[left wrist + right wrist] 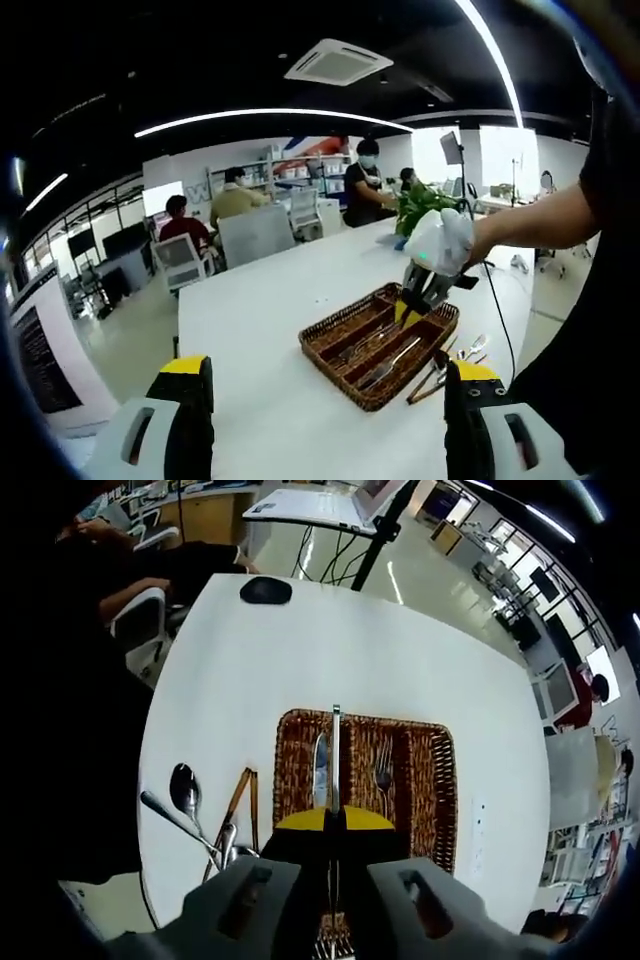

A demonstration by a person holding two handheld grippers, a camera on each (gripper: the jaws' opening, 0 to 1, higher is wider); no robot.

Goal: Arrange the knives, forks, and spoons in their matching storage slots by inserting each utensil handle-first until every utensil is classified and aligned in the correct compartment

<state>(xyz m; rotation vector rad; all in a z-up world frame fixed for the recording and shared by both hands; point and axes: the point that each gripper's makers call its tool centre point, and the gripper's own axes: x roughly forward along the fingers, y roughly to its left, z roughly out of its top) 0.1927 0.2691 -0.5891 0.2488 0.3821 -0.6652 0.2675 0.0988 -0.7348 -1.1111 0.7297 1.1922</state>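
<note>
One slim steel knife (335, 750) pinched in right claw (335, 825) (left claw (325, 400) wide) over wicker tray (440, 790).

No readable text, labels, brands or numbers in either view, far wall markings too blurred to read

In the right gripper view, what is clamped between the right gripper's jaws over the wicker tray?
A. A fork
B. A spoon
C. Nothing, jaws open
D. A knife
D: the right gripper is shut on a knife, its long flat blade pointing forward over the wicker tray, where another knife and a fork already lie.
</note>
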